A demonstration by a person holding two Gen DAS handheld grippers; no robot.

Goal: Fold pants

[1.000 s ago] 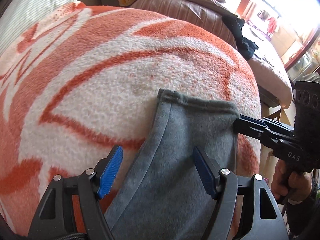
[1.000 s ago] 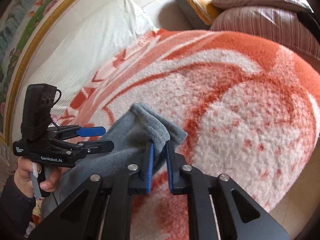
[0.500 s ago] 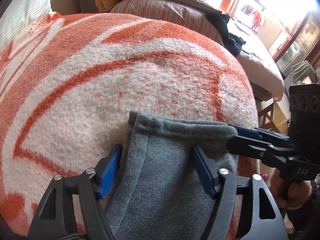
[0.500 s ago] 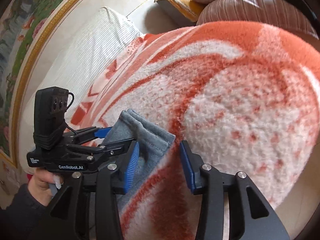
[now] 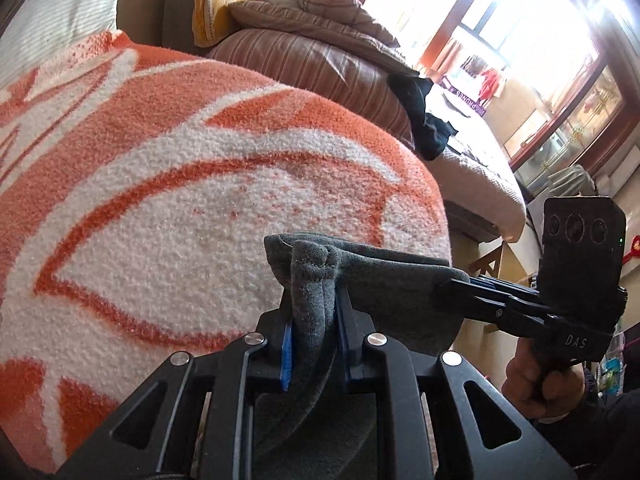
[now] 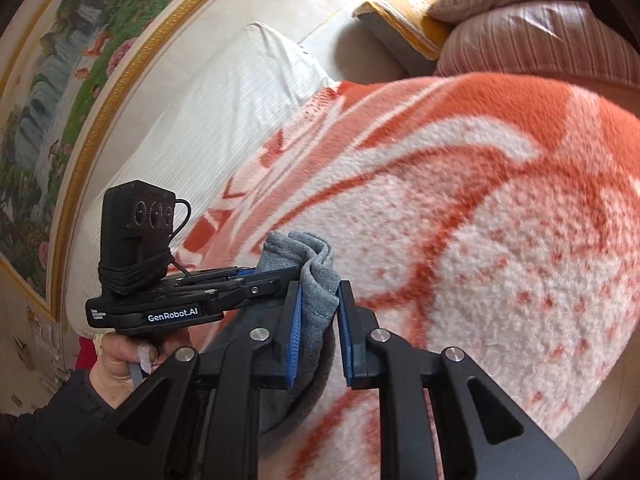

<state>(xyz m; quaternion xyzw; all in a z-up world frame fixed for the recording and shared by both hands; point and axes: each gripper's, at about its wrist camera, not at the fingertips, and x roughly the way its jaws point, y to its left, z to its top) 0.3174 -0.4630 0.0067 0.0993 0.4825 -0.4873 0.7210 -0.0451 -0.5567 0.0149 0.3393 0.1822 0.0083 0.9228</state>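
The grey fleece pants (image 5: 384, 276) lie on an orange and white blanket (image 5: 180, 208), hem end raised. My left gripper (image 5: 314, 312) is shut on the left corner of the hem, cloth bunched between its blue pads. My right gripper (image 6: 319, 308) is shut on the other corner of the hem (image 6: 316, 276). The right gripper also shows in the left wrist view (image 5: 468, 284), pinching the hem's right edge. The left gripper shows in the right wrist view (image 6: 276, 276), close beside the right one. The rest of the pants hangs below, hidden by the gripper bodies.
Striped brown bedding (image 5: 312, 60) and an orange pillow (image 5: 208, 4) are piled at the blanket's far end. A dark garment (image 5: 428, 120) lies on a second bed by the window. A white cushion (image 6: 200, 120) and a framed painting (image 6: 60, 80) stand to the left.
The left gripper has closed on the hem's left corner. The right gripper opened half a second ago and has closed on the hem again. Both hold the hem lifted off the blanket.
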